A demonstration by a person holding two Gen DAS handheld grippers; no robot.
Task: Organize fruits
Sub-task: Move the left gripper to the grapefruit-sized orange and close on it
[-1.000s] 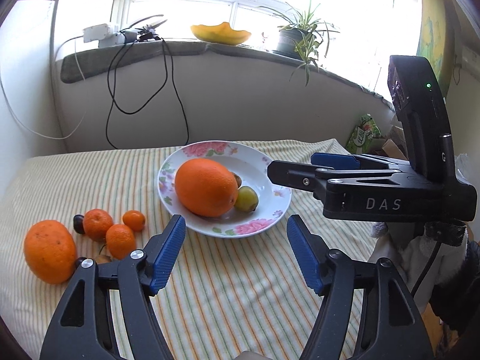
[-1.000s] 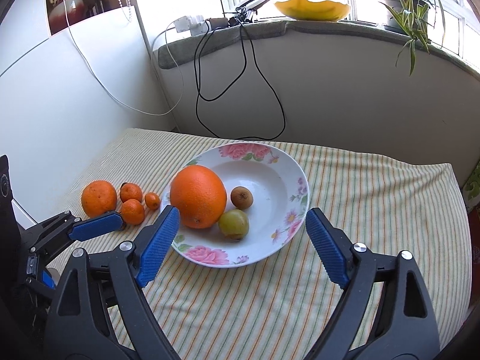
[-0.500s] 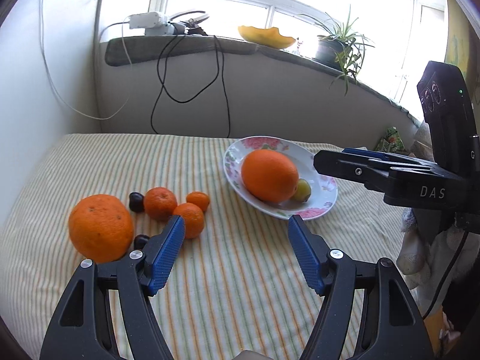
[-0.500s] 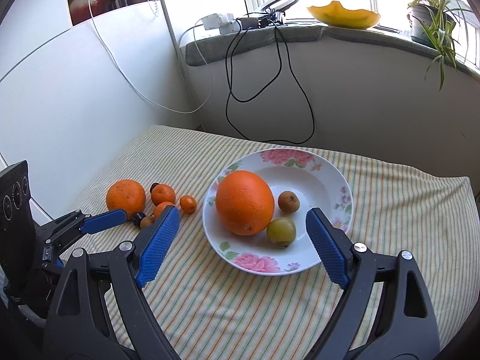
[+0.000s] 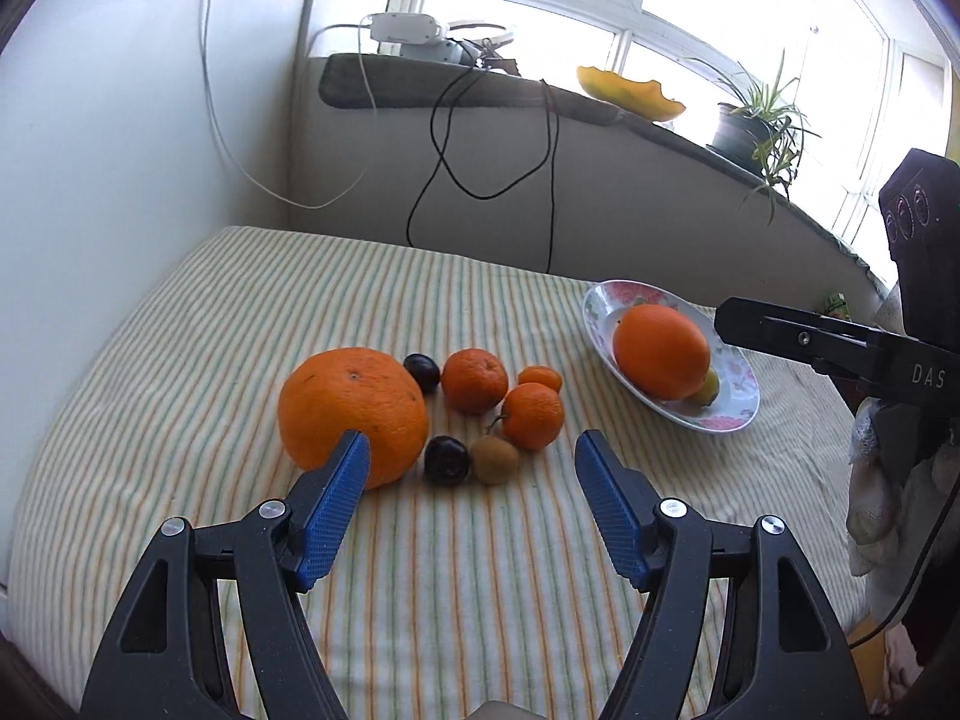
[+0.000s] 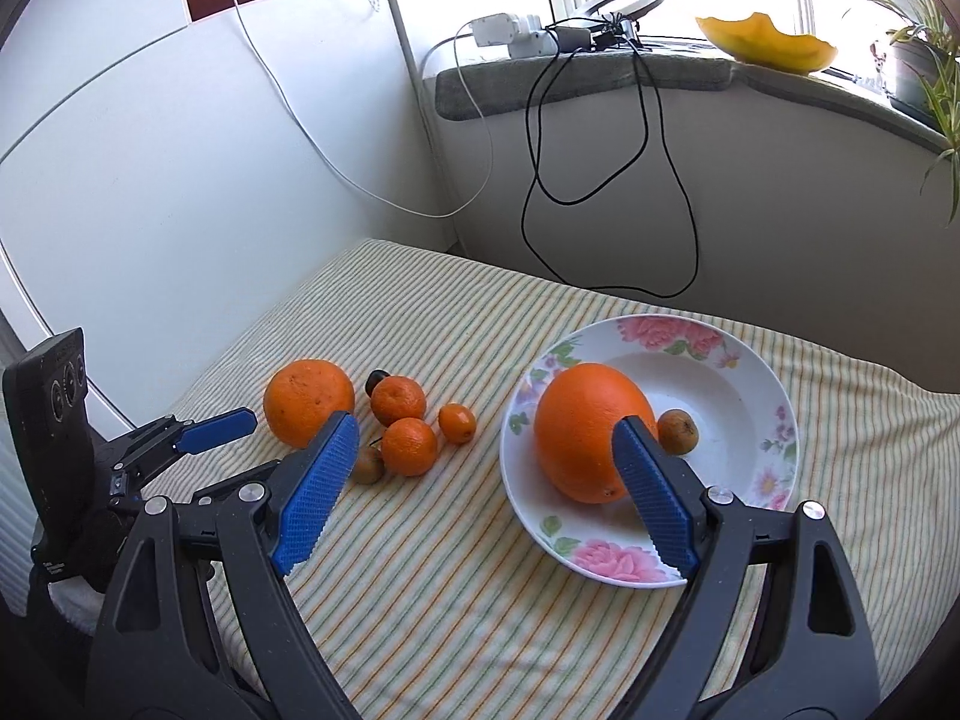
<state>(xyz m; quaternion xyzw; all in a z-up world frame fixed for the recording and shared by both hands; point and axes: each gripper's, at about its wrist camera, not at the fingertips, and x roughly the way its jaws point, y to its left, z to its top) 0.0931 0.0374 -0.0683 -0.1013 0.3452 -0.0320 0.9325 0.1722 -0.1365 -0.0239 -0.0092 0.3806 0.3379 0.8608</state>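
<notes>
Plated: orange (image 6: pixel 591 429) plus two small fruits (possibly more hidden); cluster (image 5: pixel 474 405) left; both grippers (image 5: pixel 471 501) (image 6: pixel 483 489) spread, empty.

You see bright orange fruit (image 5: pixel 353 408) on a tablecloth (image 5: pixel 480 570) striped green, orange and cream; your white plate (image 6: pixel 759 420) wears pink flowers, and each hand-held gripper (image 5: pixel 471 510) has blue pads.

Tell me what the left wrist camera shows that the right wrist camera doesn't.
Only the left wrist view shows the second dark plum at the front of the loose pile, and a yellow-green fruit behind the plate's orange. Only the right wrist view shows the brown fruit on the plate. Both show the floral plate, its big orange and the loose large orange.
</notes>
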